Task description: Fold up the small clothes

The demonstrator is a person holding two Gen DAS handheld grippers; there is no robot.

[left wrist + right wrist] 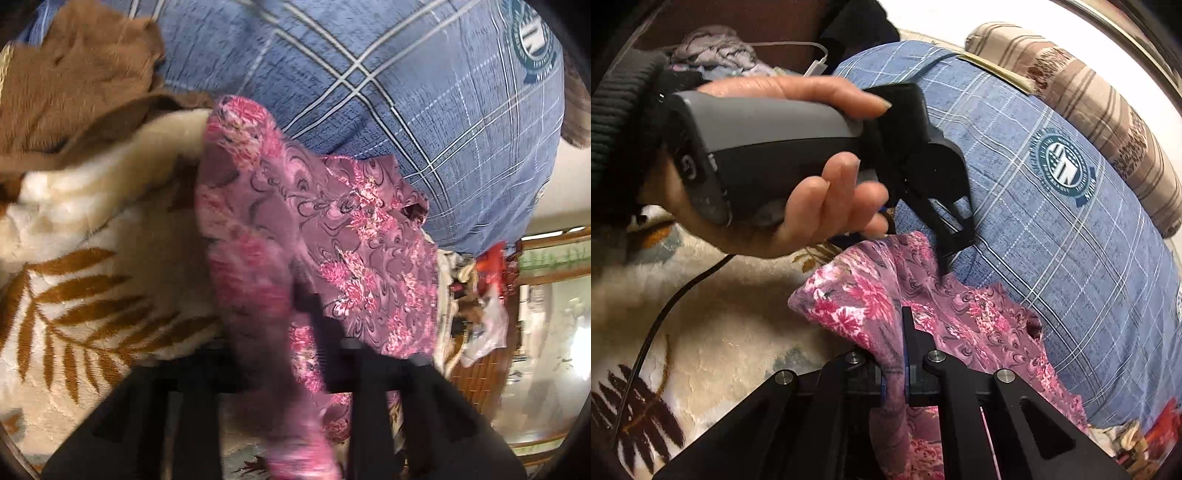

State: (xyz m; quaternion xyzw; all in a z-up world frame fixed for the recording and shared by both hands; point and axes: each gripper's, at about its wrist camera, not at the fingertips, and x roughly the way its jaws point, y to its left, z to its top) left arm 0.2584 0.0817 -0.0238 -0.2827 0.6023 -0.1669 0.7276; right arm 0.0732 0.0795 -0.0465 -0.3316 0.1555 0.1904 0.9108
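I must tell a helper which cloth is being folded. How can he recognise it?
Find the big blue checked cushion. Against its near side lies the thin pink-purple floral garment, partly on the cream leaf-patterned fleece blanket. Unlike the brown cloth, both grippers pinch it.

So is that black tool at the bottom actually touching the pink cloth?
Touching. In the right wrist view, the right tool has its fingers closed on a fold of the pink cloth, which passes straight between them.
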